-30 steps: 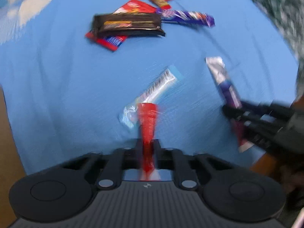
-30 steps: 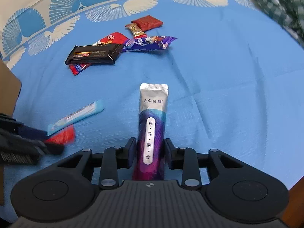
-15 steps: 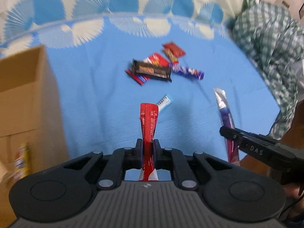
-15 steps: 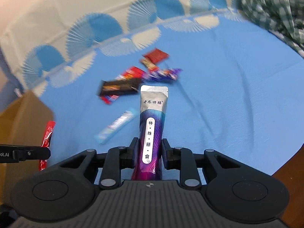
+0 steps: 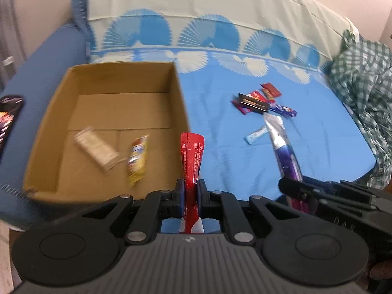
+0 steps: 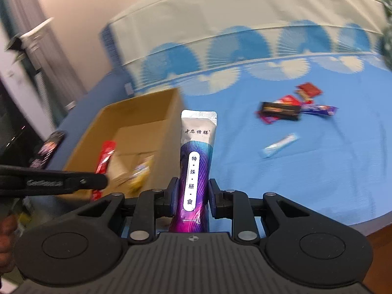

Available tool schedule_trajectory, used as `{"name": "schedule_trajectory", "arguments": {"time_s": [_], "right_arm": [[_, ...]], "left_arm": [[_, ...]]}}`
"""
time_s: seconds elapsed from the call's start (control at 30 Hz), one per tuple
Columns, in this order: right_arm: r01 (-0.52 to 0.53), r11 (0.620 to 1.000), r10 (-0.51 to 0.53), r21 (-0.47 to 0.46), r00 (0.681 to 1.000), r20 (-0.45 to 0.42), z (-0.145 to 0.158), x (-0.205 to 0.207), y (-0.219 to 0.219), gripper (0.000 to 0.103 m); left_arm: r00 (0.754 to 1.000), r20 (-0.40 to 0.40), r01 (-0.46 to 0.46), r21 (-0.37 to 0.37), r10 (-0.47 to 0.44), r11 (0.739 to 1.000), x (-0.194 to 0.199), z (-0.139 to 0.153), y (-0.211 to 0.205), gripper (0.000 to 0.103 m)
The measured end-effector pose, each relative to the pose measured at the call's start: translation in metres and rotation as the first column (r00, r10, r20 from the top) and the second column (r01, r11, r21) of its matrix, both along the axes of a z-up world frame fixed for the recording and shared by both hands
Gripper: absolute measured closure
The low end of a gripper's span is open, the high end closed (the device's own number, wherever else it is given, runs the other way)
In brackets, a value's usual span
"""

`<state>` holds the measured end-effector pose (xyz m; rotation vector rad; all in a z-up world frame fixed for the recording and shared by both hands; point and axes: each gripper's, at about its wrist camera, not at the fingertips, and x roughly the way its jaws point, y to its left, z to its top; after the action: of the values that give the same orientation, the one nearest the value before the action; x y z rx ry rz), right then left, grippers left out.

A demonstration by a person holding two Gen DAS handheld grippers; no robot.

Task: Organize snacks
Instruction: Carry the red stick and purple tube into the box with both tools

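Cardboard box (image 5: pixel 180 93) rim beside blue sheet (image 5: pixel 220 112)

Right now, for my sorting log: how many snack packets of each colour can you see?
Red: 3 (red stick, red wrapper, red square)
Purple: 2 (purple pouch, purple bar)
Black bar: 1
Light-blue stick: 1
Yellow packet: 1
Beige packet: 1
Orange-brown packet: 1
Total: 10

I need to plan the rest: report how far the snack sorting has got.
Done: two packets already lie in the box. In hand: the left tongs pinch a red stick, the right tongs a purple pouch. Left: the blue bar and the snack pile on the sheet.
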<state>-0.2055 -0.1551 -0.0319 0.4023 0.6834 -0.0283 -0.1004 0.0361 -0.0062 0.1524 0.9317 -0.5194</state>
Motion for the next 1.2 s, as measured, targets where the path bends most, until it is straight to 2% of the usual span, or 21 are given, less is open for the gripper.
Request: {"name": "schedule_trajectory", "arguments": {"time_s": [0.17,0.33,0.67,1.2], "right_arm": [[-0.103,0.994,0.103,-0.048,0.995,0.001,0.014,-0.005,0.049,0.077],[-0.141,0.985,0.141,-0.1,0.99,-0.001,0.021,-0.011,0.074,0.077],[-0.134,0.979,0.134,-0.156,0.991,-0.01,0.026,-0.018,0.086,0.077],[-0.151,0.973,0.142,-0.175,0.988,-0.061,0.02,-0.006,0.092,0.077]], "left_arm": [[0.999,0.037,-0.035,-0.011,0.036,0.999,-0.025,0.009,0.041,0.093],[0.997,0.062,-0.051,-0.032,0.053,0.998,-0.041,0.011,0.063,0.093],[0.996,0.076,-0.042,-0.072,0.048,0.996,-0.046,0.012,0.073,0.092],[0.997,0.034,-0.071,-0.097,0.074,0.993,-0.03,0.003,0.083,0.092]]}}
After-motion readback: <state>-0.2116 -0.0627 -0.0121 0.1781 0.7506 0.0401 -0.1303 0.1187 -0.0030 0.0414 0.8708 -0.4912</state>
